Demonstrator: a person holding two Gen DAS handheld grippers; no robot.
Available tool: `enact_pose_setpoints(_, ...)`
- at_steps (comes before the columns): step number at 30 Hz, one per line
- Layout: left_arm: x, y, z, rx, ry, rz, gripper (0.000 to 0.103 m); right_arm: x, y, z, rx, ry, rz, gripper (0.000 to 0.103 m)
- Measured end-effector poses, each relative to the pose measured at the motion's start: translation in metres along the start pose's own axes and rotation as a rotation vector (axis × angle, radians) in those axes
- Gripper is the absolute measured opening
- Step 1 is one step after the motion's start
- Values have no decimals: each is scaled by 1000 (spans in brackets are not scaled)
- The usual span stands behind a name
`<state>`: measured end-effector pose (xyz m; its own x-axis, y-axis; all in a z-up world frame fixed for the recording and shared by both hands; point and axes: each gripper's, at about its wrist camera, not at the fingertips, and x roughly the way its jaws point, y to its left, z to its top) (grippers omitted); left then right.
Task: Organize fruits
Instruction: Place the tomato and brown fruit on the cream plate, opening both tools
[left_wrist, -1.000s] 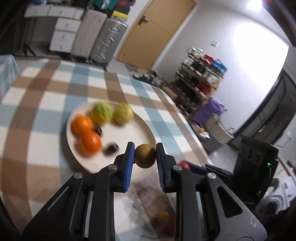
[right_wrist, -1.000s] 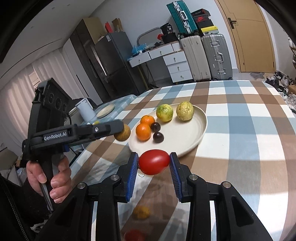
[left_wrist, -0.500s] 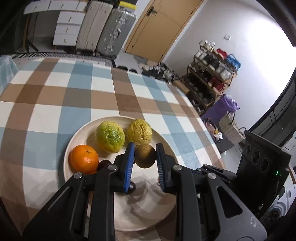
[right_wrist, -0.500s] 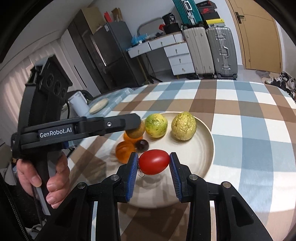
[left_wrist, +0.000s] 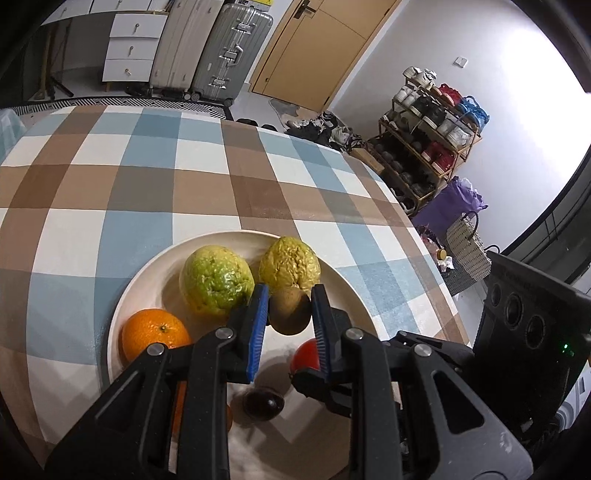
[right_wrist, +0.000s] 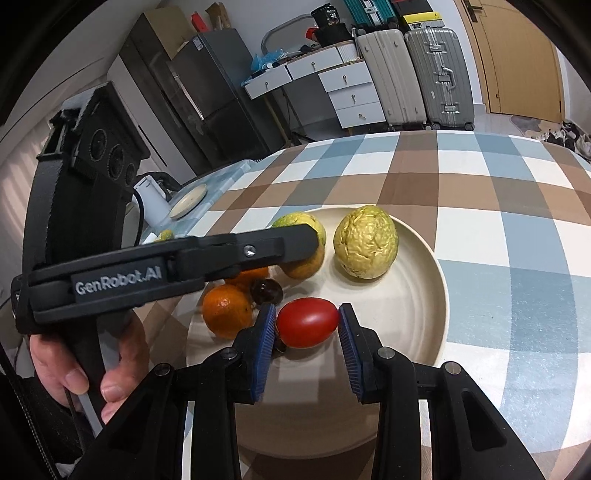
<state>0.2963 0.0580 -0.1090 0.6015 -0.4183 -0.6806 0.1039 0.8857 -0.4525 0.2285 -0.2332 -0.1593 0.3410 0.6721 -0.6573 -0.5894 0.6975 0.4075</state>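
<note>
Kiwi (left_wrist: 289, 312) clamped in left gripper (left_wrist: 290, 314), tomato (right_wrist: 307, 322) in right gripper (right_wrist: 307, 325); only right view shows a hand (right_wrist: 74, 365).

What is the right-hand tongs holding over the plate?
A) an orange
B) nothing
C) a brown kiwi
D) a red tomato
D: in the right wrist view, the right tongs are clamped on a red tomato above the plate; the kiwi sits in the left tongs.

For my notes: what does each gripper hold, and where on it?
Left gripper clamps a brown kiwi by its sides; right gripper clamps a red tomato by its two ends.
</note>
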Motion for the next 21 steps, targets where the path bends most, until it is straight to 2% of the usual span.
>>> enact_pose_setpoints(6, 1, -3, 4, 7, 4, -22, 23, 5, 0, 6, 35, 0, 11, 36)
enact_pose_setpoints(7, -1, -4, 4, 10, -3, -17, 30, 5, 1, 7, 39, 0, 16, 39)
enact_pose_setpoints(8, -3, -5, 4, 15, -12, -6, 39, 6, 2, 8, 42, 0, 19, 47)
enact_pose_setpoints(10, -11, -6, 4, 5, -26, -16, 42, 5, 5, 8, 46, -3, 16, 54)
enact_pose_setpoints(13, -21, -8, 3, 2, -35, -2, 45, -1, 6, 7, 53, -16, 22, 74)
enact_pose_setpoints(17, -38, -13, -2, -3, -44, 26, 51, -21, 6, -1, 77, -36, 39, 84)
enact_pose_setpoints(21, -63, -23, -12, -7, -67, 37, 56, -48, 4, -15, 95, -76, 13, 89)
